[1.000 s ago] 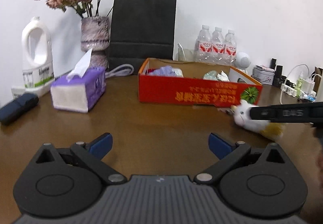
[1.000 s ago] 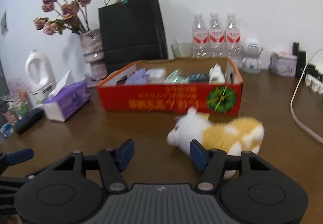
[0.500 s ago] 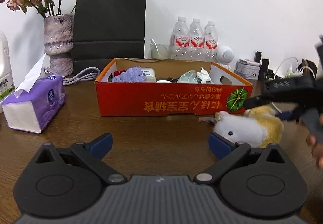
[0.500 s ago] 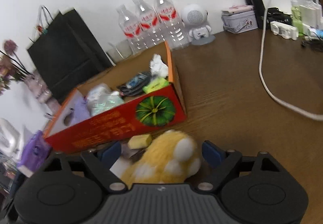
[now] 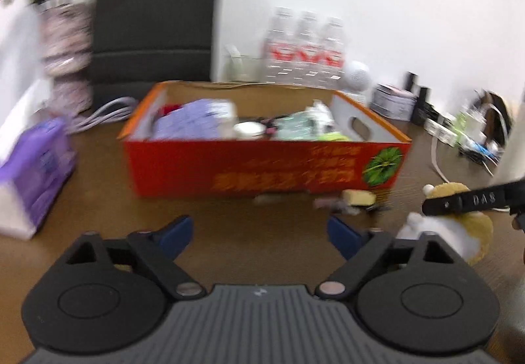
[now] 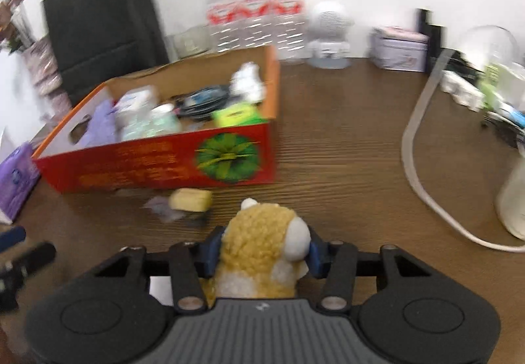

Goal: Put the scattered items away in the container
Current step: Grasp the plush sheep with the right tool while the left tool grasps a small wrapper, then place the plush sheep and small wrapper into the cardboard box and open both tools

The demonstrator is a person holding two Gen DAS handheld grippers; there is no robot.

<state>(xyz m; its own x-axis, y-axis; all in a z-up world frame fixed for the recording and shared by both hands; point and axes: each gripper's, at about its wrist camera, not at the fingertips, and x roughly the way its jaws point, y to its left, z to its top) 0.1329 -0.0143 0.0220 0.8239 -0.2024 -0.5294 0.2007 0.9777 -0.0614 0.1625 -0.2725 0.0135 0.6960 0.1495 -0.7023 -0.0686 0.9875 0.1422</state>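
Right gripper [image 6: 262, 252], jaws just closing, clamps the plush hamster [image 6: 262, 249] on the tabletop [image 6: 344, 167] beside the red box [image 6: 164, 160]; lift clear of the rim before release. Left gripper [image 5: 257, 232] hovers wide, empty.

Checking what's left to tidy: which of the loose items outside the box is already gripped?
The plush hamster, clamped in the right gripper. The small yellow block lies free on the table beside the red box.

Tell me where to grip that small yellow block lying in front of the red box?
Judging by its pose, take the yellow block across its short sides, from above with the left gripper; it lies flat and long, close by the red box, beside a crumpled wrapper.
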